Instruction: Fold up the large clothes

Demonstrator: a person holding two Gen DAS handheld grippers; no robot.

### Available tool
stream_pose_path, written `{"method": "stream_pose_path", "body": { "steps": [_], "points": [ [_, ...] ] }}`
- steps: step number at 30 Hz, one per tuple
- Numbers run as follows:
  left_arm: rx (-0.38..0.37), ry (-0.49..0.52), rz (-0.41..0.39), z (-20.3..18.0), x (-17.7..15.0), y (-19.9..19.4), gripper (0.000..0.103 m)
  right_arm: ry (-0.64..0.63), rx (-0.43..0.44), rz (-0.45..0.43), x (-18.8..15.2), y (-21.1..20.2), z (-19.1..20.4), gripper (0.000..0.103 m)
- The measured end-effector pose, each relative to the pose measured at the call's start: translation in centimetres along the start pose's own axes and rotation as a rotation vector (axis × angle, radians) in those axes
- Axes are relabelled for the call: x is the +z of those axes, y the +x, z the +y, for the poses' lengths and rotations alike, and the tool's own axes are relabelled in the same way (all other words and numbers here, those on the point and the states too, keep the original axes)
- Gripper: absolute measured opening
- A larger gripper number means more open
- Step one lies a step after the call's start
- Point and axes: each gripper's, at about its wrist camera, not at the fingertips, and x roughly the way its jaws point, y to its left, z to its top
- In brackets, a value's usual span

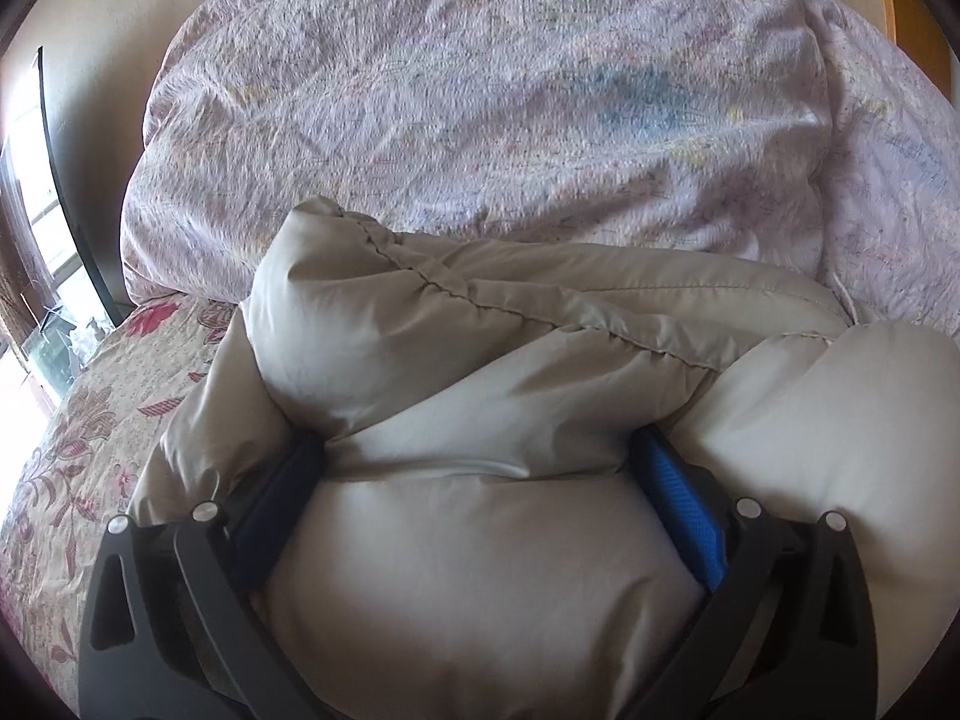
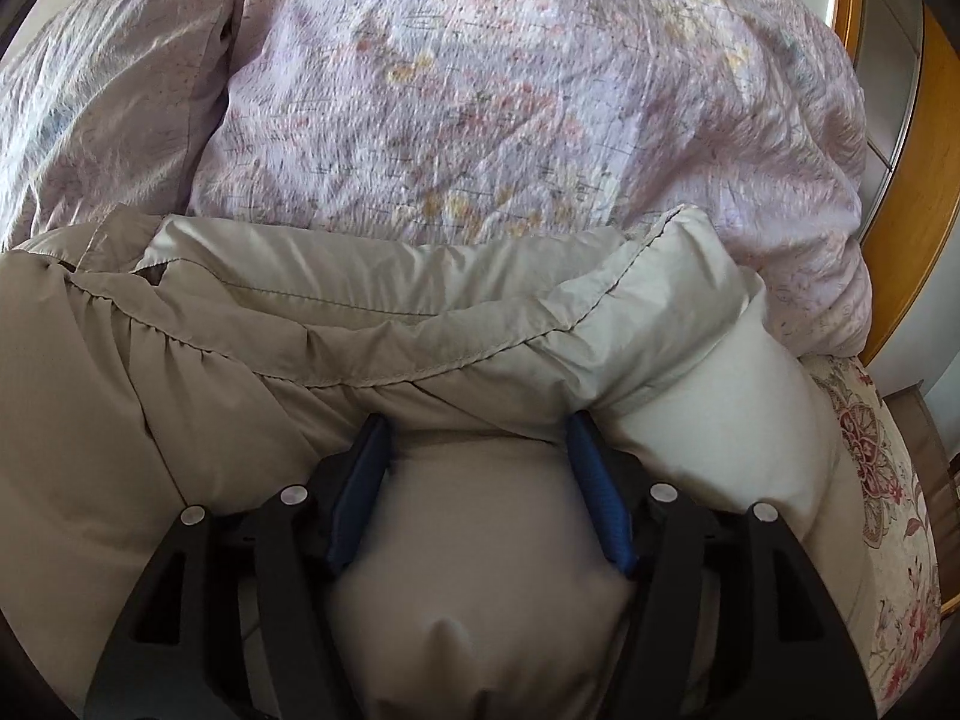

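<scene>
Left wrist view, nearest first: left gripper [image 1: 480,462] has both blue pads [image 1: 681,495] sunk into a fat bulge of the beige padded jacket [image 1: 480,570]. Fabric balloons up between the jaws and spills over both sides; I read this as clenched on the jacket, jaws standing wide because the bundle is thick.

Right wrist view, same picture: right gripper [image 2: 477,456] with pads [image 2: 594,480] pressed against a puffed roll of the same jacket [image 2: 468,570], which fills the gap and bulges toward the camera. Grasping the jacket, by my reading.

Just beyond the fingers in both views runs a stitched seam or hem [image 2: 360,381], gathered and puckered, with a flatter folded band beyond it. The jacket lies on the flowered bedsheet [image 1: 72,432], seen at the left edge in the left view and at the right edge in the right view.

Far side: a lilac printed quilt [image 1: 480,120] heaped up, touching the jacket's far edge. Wooden bed frame [image 2: 900,180] at far right.

Handling judgement: light, soft, very compressible; smooth shell probably slippery, filling springs back, so folds will want to reopen. A pinch on puffed filling may slide off; stitched seams and hem edges look like the firmer hold. Nothing fragile. Take symmetrical holds near the two outer edges.
</scene>
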Motion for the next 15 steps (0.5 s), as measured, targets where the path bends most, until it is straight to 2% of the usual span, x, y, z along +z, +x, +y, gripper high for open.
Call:
{"method": "stream_pose_path", "body": {
  "steps": [6,9,11,13,15],
  "points": [
    [-0.007,-0.010,0.016,0.1,0.2,0.7,0.101,0.025,0.024,0.033,0.5,1.7,-1.3,0.066],
    [-0.016,0.004,0.028,0.3,0.2,0.0,0.101,0.027,0.022,0.021,0.4,0.9,-1.8,0.066],
    [-0.022,0.027,0.018,0.9,0.3,-1.6,0.101,0.038,0.032,-0.015,0.7,-0.9,-2.5,0.066],
    [-0.016,0.037,-0.030,1.8,0.7,-3.2,0.101,0.050,-0.001,-0.087,1.2,-2.8,-3.9,0.066],
    [0.002,0.039,-0.060,2.5,1.2,-4.0,0.101,0.080,-0.034,-0.098,1.9,-3.2,-5.5,0.066]
  ]
}}
